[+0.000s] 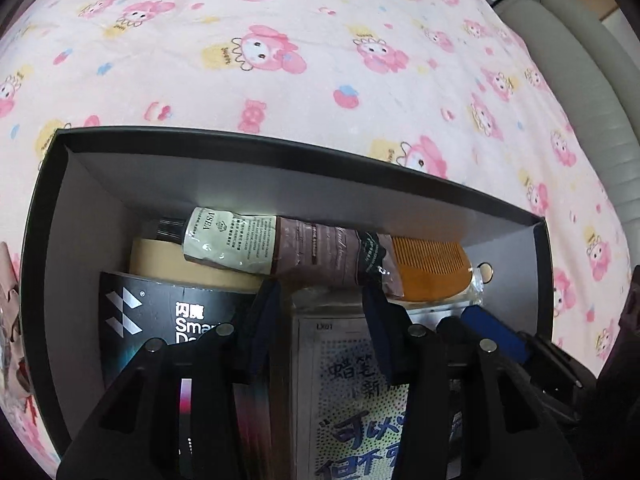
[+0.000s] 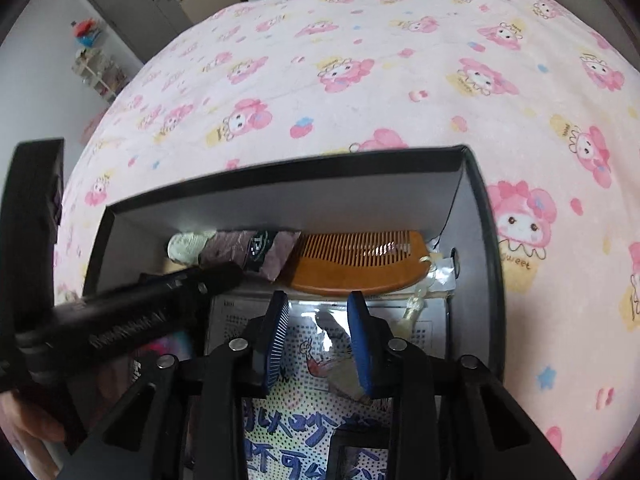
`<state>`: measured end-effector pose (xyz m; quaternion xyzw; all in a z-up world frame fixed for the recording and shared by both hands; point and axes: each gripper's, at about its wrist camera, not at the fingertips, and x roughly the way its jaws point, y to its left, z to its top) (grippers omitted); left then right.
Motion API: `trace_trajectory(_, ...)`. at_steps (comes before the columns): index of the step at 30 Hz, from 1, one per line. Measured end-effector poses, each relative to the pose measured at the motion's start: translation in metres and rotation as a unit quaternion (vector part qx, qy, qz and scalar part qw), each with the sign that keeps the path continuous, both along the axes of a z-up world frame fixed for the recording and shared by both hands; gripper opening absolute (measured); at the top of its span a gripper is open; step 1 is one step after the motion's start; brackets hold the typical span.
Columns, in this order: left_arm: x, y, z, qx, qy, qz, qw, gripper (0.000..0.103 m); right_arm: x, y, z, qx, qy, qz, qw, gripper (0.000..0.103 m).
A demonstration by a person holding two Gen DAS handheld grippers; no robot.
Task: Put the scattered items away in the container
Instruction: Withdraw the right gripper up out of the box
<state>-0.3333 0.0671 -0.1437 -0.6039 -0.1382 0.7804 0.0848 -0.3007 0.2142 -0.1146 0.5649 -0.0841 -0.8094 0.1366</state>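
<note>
Pink cartoon-printed bedding [image 1: 320,60] covers the bed all round, and on it sits the black cardboard box with a grey inside [image 1: 280,184] that takes the scattered things.

Nearest to me, my left gripper [image 1: 320,312] hangs over the box with its blue-padded fingers parted; between them lies the clear-sleeved packet printed with blue characters [image 1: 352,400], but I cannot tell whether the pads press on it. My right gripper [image 2: 318,320] stands above the same packet, its jaws apart and nothing clenched between them as far as I can see.

Left of the packet, inside the box, lies a black carton with white lettering [image 1: 160,320]. Behind that is a roll of beige tape [image 1: 176,264]. Further back, along the far wall, a crumpled tube in pale green and mauve [image 1: 260,248] lies on its side, and just beside it to the right rests the orange-brown wooden comb [image 2: 352,260] in a clear wrapper.

Beyond the bed, a grey cabinet [image 2: 132,12] stands against the wall.
</note>
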Motion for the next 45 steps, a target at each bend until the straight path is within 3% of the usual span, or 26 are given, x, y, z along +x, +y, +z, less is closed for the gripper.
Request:
trace_trajectory(6,0.005,0.002,-0.001,0.004,-0.007,0.002,1.0,0.045,0.0,-0.009,-0.008,0.03,-0.008,0.014,0.999,0.029)
trace_trajectory(11,0.036,0.003,0.035,0.018,0.053,-0.019,0.9983,0.051,0.013,0.0,0.002,0.015,-0.007,-0.001,1.0,0.03)
trace_trajectory(15,0.069,-0.001,0.074,0.027,0.105,-0.027,0.9937,0.057,0.034,0.012,0.029,0.012,0.033,-0.027,0.999,0.035)
trace_trajectory(20,0.112,0.002,0.111,0.008,0.154,-0.05,0.9868,0.06,0.077,0.026,0.062,0.005,0.09,-0.079,0.993,0.044)
trace_trajectory(28,0.172,-0.005,0.139,0.003,0.18,-0.068,0.9813,0.06,0.145,0.011,0.098,0.003,0.146,-0.087,0.985,0.046)
trace_trajectory(39,0.235,-0.036,0.158,0.008,0.189,-0.072,0.9794,0.06,0.213,-0.016,0.117,0.006,0.161,-0.065,0.985,0.046)
trace_trajectory(45,0.258,-0.049,0.16,-0.028,0.194,-0.072,0.978,0.06,0.233,-0.033,0.112,0.001,0.149,-0.047,0.988,0.046)
